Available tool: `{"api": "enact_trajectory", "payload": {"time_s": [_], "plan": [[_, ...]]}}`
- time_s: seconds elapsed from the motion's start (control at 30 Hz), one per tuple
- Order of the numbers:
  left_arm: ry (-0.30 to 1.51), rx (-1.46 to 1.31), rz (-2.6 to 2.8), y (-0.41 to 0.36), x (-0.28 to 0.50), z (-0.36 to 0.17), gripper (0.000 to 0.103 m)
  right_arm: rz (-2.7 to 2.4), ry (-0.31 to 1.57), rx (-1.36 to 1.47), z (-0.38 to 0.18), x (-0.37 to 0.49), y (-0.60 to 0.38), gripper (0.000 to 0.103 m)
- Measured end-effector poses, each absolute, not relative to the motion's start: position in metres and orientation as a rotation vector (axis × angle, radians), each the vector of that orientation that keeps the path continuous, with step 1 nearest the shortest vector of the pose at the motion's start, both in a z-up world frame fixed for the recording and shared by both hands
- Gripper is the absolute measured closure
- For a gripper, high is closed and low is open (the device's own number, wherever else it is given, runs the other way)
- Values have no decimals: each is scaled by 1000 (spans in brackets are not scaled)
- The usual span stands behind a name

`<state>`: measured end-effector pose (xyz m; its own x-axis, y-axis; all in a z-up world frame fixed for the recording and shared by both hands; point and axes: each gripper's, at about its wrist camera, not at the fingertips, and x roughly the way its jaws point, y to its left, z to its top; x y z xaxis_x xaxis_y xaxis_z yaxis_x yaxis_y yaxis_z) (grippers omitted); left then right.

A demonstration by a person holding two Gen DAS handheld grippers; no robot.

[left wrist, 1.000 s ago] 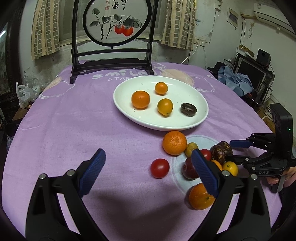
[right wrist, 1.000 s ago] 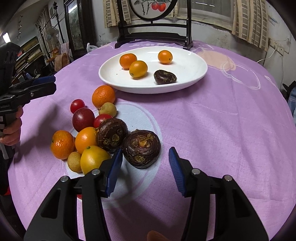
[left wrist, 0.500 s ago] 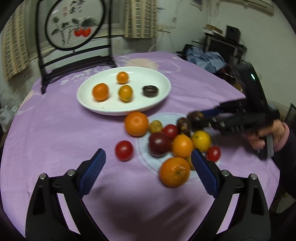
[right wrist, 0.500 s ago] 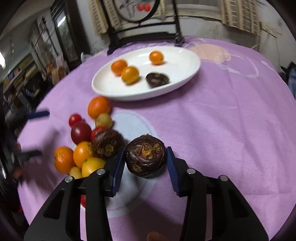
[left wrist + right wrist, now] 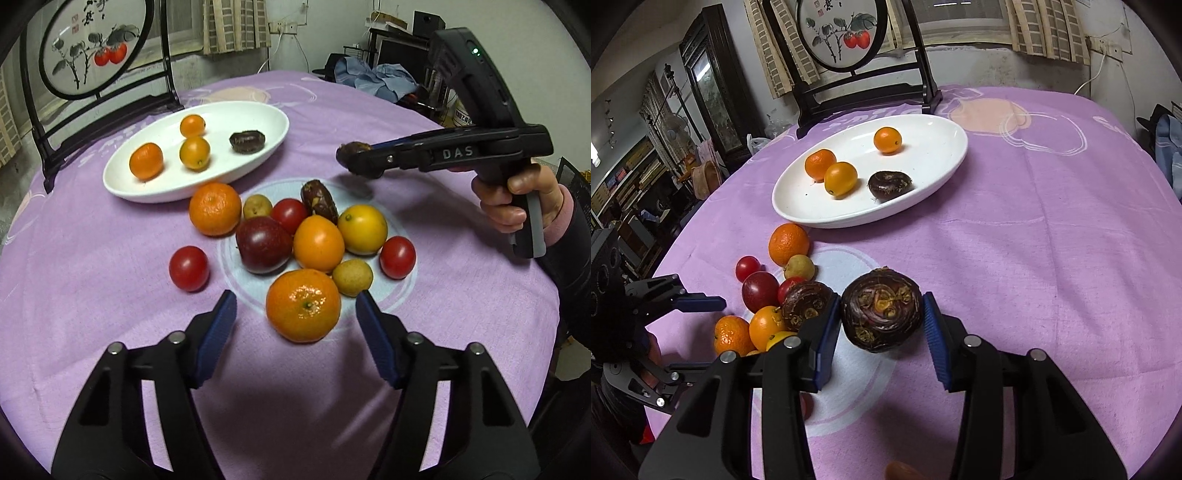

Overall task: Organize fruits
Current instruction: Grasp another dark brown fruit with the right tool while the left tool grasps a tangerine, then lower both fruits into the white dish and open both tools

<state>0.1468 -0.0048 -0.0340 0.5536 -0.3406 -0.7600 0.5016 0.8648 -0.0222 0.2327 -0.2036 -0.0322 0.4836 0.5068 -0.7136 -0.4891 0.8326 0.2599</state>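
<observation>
**First:** Since a second ago, the left tongs (image 5: 295,317) have been swung over the loose pile, and the dark water chestnut (image 5: 882,310) has been lifted clear of the counter (image 5: 1034,258) by the right tongs (image 5: 882,321).

**Second:** How are the tongs set?

**First:** The chestnut is pinched between the right pads, in the air beside the pile. The left jaws are being closed, with the near mandarin (image 5: 303,304) between them but not yet touched.

**Second:** Which step is in hand?

**First:** Carrying to the white plate (image 5: 258,162), it is judged. Next, the chestnut needs to be moved over the plate and released beside the one already lying there; the mandarin needs to be gripped squarely so it is not rolled.

**Second:** And the count?

**First:** On the plate, three orange fruits and one chestnut are seen. On the cloth, ten are counted from the left view: two mandarins, two yellow-orange fruits, three small tomatoes, one dark red plum, two small tan fruits, one chestnut.
</observation>
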Motion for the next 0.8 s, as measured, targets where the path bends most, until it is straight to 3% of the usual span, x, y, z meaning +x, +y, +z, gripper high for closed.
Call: {"api": "enact_trajectory", "payload": {"time_s": [0.3,0.47,0.8], "plan": [[883,199,-510,-5,152,-42,46,601,865,28,-30,232,-205,59],[905,195,-522,-7,154,-46,58,605,862,27,-29,230,-205,59],[873,182,-524,-8,151,-39,59,634,824,24,-21,224,-204,59]]}}
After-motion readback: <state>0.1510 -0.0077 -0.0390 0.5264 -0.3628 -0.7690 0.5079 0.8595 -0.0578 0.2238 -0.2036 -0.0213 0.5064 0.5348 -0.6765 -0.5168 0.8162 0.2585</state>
